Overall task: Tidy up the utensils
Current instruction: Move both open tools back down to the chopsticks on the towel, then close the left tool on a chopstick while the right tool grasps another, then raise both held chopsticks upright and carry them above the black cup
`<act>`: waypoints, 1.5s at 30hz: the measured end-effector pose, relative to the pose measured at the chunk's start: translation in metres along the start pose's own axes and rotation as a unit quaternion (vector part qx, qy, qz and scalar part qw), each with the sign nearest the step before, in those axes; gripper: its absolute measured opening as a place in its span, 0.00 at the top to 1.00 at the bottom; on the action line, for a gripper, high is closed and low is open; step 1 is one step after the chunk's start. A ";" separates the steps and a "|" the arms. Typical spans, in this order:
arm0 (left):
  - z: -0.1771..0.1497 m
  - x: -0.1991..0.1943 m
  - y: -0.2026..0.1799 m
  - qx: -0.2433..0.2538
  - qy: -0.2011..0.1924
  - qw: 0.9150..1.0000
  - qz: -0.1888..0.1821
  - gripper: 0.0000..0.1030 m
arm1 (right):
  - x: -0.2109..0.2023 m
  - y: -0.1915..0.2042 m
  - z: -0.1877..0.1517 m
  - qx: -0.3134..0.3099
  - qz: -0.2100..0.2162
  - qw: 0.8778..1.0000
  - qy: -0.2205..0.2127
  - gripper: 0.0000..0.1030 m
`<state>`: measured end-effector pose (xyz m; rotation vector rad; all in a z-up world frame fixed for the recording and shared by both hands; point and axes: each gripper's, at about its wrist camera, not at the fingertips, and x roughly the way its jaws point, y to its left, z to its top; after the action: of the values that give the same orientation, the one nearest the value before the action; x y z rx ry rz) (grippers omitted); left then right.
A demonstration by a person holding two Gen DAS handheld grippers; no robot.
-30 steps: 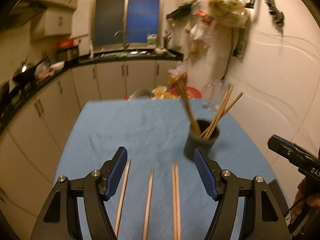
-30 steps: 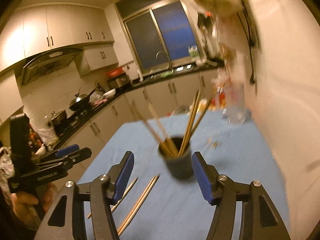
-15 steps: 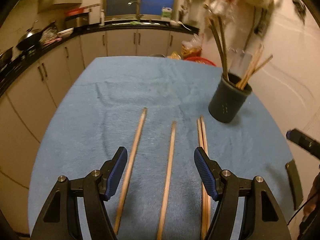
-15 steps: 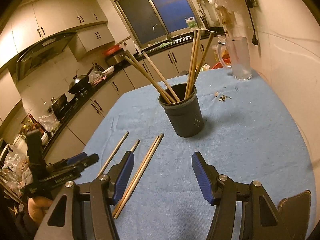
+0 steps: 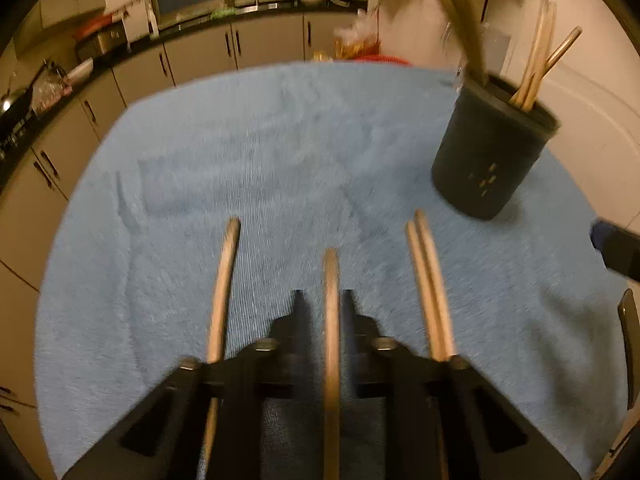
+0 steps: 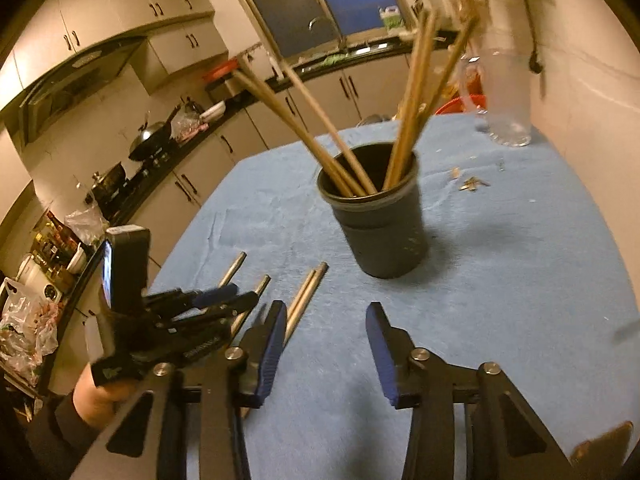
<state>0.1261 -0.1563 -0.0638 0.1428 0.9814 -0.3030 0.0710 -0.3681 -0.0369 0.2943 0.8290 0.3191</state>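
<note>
Wooden chopsticks lie on a blue cloth (image 5: pixel 280 168). My left gripper (image 5: pixel 324 300) is down on the cloth and shut on the middle chopstick (image 5: pixel 331 280). A single chopstick (image 5: pixel 224 280) lies to its left and a pair (image 5: pixel 428 280) to its right. A dark holder cup (image 5: pixel 488 160) with several chopsticks stands at the far right. In the right wrist view my right gripper (image 6: pixel 326 320) is open and empty, above the cloth in front of the cup (image 6: pixel 380 224). The left gripper (image 6: pixel 216 300) shows there at the left, over the loose chopsticks.
A clear glass jug (image 6: pixel 506 96) stands at the far right of the table by the wall. Small bits (image 6: pixel 472 184) lie on the cloth beside it. Kitchen cabinets and a counter with pots (image 6: pixel 148 148) run along the left. A dark flat object (image 5: pixel 630 352) lies at the table's right edge.
My left gripper has dropped to the cloth and closed on the middle chopstick. My right gripper has moved closer to the cup and stays open.
</note>
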 end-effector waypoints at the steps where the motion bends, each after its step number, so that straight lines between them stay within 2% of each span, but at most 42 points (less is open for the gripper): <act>1: -0.003 -0.002 0.003 -0.002 -0.005 1.000 -0.003 0.93 | 0.010 0.003 0.004 -0.002 0.000 1.000 0.007 0.62; 7: -0.017 -0.011 0.013 -0.022 -0.007 0.999 -0.029 0.93 | 0.069 0.023 0.014 -0.016 -0.030 0.999 0.042 0.68; 11: -0.022 -0.013 0.017 -0.032 -0.013 0.998 -0.043 0.93 | 0.102 0.036 0.014 -0.033 -0.068 0.995 0.057 0.71; 16: -0.024 -0.014 0.018 -0.033 -0.016 0.998 -0.045 0.93 | 0.124 0.037 0.011 -0.034 -0.102 0.992 0.068 0.76; 22: -0.025 -0.011 0.015 -0.035 -0.017 0.998 -0.046 0.93 | 0.133 0.054 0.008 -0.081 -0.151 0.982 0.076 0.86; 26: -0.019 -0.010 0.017 -0.034 -0.014 0.998 -0.042 0.93 | 0.123 0.052 -0.002 -0.086 -0.139 0.983 0.086 0.91; 34: 0.005 0.001 0.014 -0.021 0.016 0.999 -0.038 0.93 | 0.100 0.033 -0.011 -0.072 -0.085 0.984 0.142 0.90; 45: 0.027 0.016 0.013 -0.011 0.031 0.999 -0.030 0.93 | 0.111 0.027 0.006 -0.075 -0.094 0.981 0.153 0.89</act>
<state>0.1602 -0.1543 -0.0623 0.1021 1.0525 -0.3447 0.1414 -0.3014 -0.0972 0.0232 1.1200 0.2516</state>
